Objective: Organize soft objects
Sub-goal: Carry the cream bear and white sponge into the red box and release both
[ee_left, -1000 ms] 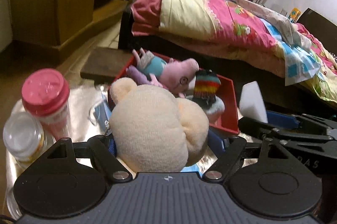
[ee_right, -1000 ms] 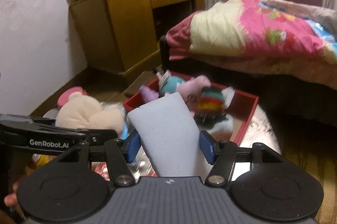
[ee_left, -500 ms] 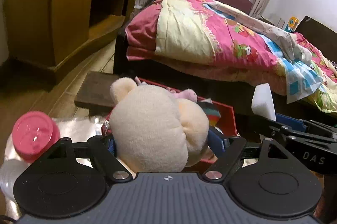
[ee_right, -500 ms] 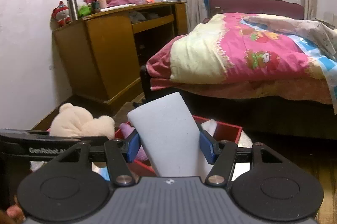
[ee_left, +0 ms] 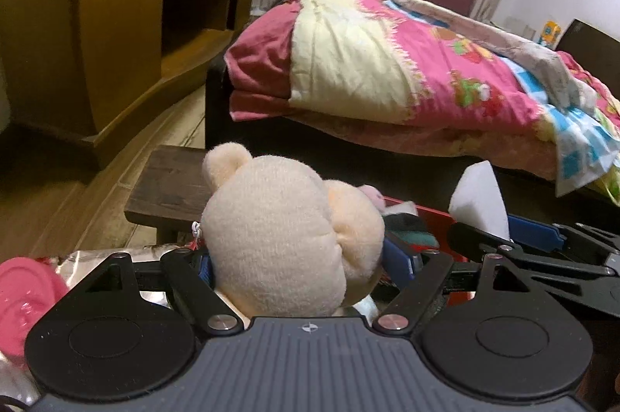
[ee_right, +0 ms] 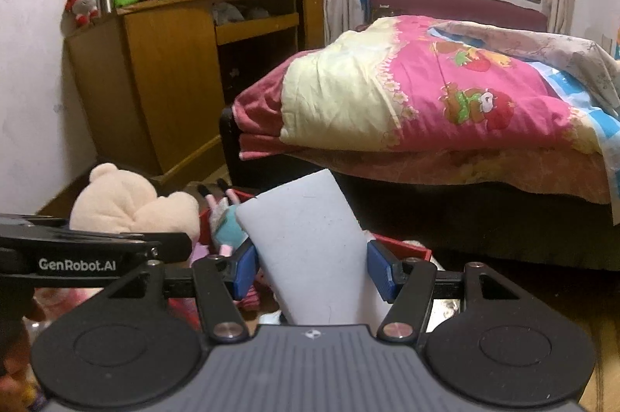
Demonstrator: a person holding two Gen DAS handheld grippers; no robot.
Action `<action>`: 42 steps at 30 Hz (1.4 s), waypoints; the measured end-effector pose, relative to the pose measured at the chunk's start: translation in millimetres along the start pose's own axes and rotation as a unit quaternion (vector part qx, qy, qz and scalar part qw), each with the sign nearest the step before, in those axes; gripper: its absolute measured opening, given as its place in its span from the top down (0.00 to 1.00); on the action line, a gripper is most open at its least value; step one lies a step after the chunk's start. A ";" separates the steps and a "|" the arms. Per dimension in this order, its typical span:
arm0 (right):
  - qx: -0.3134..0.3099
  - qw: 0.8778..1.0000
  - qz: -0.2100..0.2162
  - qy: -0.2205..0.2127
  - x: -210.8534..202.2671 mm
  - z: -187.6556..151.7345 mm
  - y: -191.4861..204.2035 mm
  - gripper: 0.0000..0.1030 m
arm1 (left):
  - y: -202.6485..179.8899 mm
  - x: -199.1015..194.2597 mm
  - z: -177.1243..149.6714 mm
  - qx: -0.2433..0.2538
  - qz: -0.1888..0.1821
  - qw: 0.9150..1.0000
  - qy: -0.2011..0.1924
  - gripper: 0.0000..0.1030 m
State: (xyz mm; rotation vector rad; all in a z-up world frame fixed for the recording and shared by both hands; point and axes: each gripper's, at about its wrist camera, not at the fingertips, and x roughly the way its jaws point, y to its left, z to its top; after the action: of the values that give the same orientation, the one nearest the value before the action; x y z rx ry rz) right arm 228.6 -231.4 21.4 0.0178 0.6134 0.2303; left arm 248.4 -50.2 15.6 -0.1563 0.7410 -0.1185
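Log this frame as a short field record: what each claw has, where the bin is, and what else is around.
left claw: shut on cream teddy bear
right claw: shut on white foam block
red bin: just ahead of both claws, holds a pig plush and other soft toys
pink lid: low left in the left wrist view
background: bed with pink quilt, wooden desk
task state: bear and foam block not yet in the bin

Fuzzy plush bear [ee_left: 279, 237], matt foam block [ee_right: 310, 249], wooden desk [ee_right: 174, 71]
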 end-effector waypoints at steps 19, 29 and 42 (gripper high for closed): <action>-0.021 0.998 -0.058 0.007 52.5 -12.0 -2.3 0.45 | 3.7 64.1 7.1 0.015 0.064 0.997 0.031 0.08; -0.018 0.998 -0.062 -0.005 34.0 -7.8 1.0 0.44 | 11.2 33.8 7.6 0.003 0.069 0.997 0.024 0.08; -0.018 0.997 -0.065 -0.026 -3.4 -3.8 9.0 0.42 | 3.2 -20.7 0.6 -0.001 0.045 0.999 0.006 0.07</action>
State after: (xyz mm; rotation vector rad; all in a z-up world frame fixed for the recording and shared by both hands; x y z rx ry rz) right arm 221.8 -223.6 21.0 -0.0513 0.5561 0.1156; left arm 233.8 -43.7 29.1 -0.1245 0.7597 -0.0331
